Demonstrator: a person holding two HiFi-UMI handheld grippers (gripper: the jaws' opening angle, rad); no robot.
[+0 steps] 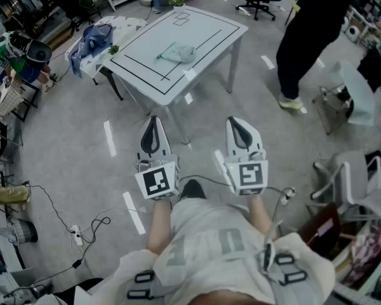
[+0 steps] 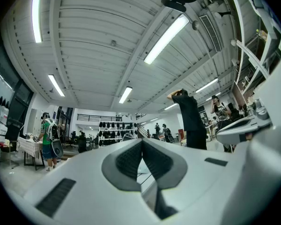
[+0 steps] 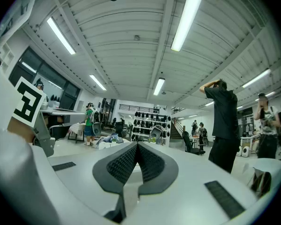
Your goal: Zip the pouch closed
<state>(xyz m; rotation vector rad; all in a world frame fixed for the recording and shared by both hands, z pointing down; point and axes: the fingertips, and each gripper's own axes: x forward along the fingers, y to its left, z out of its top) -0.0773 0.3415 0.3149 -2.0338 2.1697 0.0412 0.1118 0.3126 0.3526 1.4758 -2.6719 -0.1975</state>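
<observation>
Before the table (image 1: pixel 206 33), left tool (image 1: pixel 153 122) and right tool (image 1: pixel 237 122) (closed) point level.

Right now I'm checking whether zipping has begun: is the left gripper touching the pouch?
Apart. The head view shows the left gripper shut and empty over the floor, well short of the table where the pouch lies.

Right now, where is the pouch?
In the head view the pouch lies near the middle of the white table, at the picture's top middle, with a blue cloth just left of the table.
</observation>
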